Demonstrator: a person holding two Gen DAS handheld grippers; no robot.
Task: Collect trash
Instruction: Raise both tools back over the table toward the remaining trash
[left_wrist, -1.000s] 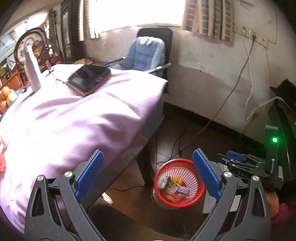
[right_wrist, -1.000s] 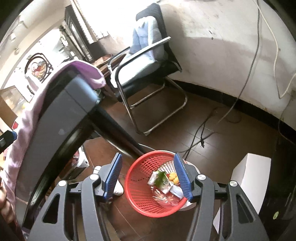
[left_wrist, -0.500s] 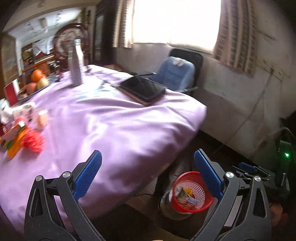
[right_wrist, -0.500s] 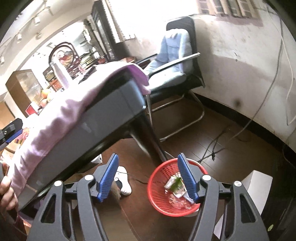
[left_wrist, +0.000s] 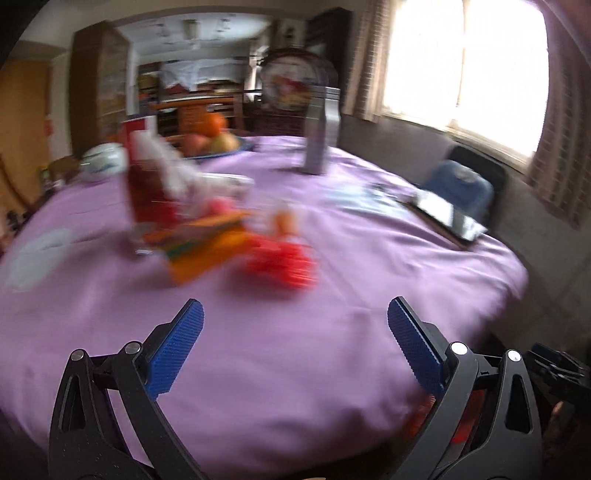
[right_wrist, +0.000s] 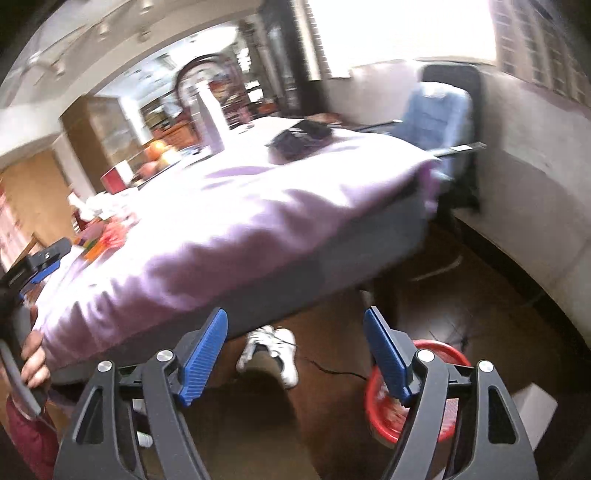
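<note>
Purple cloth covers the desk (left_wrist: 332, 332); blurred red and orange trash (left_wrist: 240, 251) lies mid-desk beside a metal bottle (left_wrist: 319, 133) and fruit bowl. Left claw (left_wrist: 295, 343) hovers wide, empty, over the cloth. Right claw (right_wrist: 295, 350), empty, jaws opening, above the floor; red basket (right_wrist: 450, 350) beneath.

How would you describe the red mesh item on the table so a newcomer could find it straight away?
Start at the table under the purple cloth. Near the middle lies a cluster of litter; the red mesh item is at its near right edge, beside the orange carton. It alone is plain red and crumpled.
</note>
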